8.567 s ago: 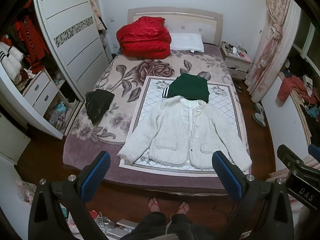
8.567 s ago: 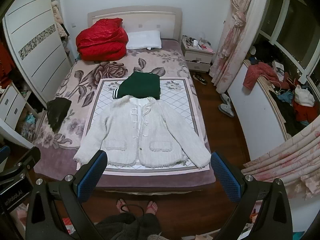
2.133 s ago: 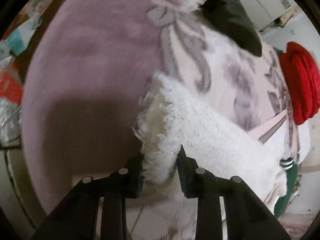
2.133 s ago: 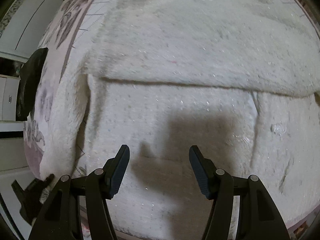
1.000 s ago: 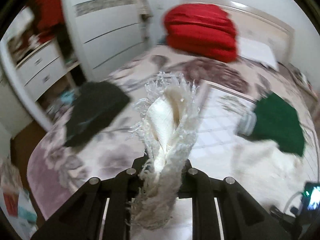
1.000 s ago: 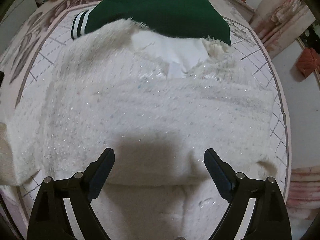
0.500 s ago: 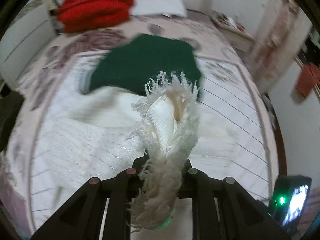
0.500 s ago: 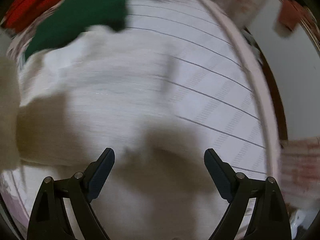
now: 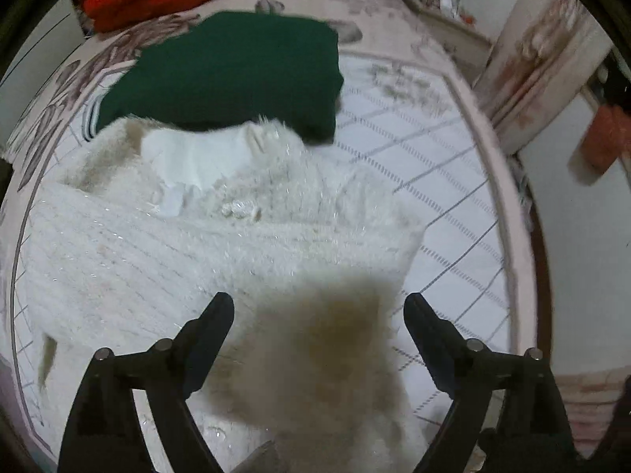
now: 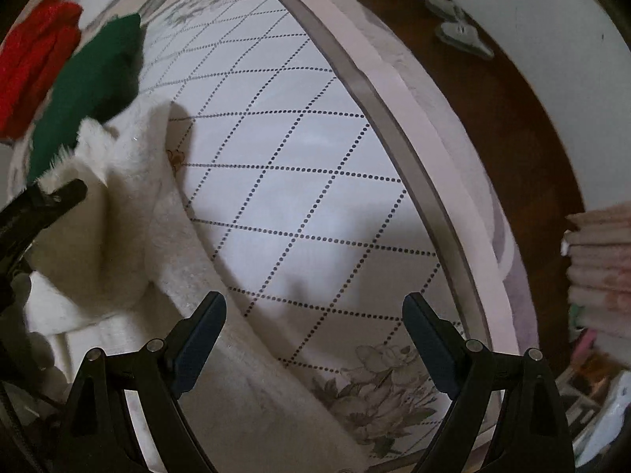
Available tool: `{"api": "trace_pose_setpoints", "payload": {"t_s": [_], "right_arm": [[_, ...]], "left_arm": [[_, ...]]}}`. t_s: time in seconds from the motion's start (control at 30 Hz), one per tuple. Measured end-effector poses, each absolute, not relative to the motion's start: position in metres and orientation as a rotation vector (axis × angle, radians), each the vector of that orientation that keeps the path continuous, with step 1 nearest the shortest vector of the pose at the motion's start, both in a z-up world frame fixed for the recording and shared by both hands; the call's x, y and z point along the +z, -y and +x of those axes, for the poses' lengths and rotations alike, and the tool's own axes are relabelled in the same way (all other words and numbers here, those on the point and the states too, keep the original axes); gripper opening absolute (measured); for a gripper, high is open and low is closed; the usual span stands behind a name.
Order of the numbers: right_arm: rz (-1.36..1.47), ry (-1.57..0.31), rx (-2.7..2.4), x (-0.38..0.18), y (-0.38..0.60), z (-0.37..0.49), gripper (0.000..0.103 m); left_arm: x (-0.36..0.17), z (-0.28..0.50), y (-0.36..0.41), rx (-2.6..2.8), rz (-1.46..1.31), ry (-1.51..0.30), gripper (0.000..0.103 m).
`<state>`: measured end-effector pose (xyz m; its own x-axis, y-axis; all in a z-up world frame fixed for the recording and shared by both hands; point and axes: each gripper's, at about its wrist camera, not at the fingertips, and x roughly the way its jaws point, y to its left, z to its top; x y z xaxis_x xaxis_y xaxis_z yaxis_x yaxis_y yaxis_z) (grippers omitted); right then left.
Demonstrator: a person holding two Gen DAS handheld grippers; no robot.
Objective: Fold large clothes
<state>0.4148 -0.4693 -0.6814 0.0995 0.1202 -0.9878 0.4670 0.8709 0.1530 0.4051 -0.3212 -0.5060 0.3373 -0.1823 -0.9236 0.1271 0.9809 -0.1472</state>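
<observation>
Both my left fingers (image 9: 318,307) and right fingers (image 10: 314,307) gape wide, empty; blurred sleeve (image 9: 327,362) hides white cardigan's (image 9: 165,252) hem.

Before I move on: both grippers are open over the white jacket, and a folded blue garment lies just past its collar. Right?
Not quite: the garment past the white jacket collar is dark green, as the left wrist view shows. Left gripper and right gripper are open.
</observation>
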Motion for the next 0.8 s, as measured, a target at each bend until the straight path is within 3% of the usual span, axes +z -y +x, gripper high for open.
{"api": "trace_pose_setpoints", "payload": {"t_s": [0.23, 0.5, 0.57, 0.63, 0.8], "right_arm": [[0.653, -1.435, -0.073, -0.668, 0.438, 0.439, 0.092], [0.681, -1.442, 0.137, -0.694, 0.366, 0.509, 0.092], [0.640, -1.489, 0.161, -0.711, 0.347, 0.525, 0.076], [0.583, -1.533, 0.175, -0.726, 0.331, 0.536, 0.009], [0.458, -1.262, 0.079, -0.675, 0.335, 0.542, 0.006]], "left_arm": [[-0.474, 0.380, 0.253, -0.095, -0.111, -1.159, 0.089], [-0.524, 0.364, 0.145, 0.199, 0.068, -1.188, 0.089], [-0.536, 0.366, 0.128, 0.213, 0.065, -1.206, 0.089], [-0.546, 0.373, 0.114, 0.233, 0.043, -1.221, 0.089], [-0.543, 0.385, 0.104, 0.225, 0.009, -1.199, 0.089]]}}
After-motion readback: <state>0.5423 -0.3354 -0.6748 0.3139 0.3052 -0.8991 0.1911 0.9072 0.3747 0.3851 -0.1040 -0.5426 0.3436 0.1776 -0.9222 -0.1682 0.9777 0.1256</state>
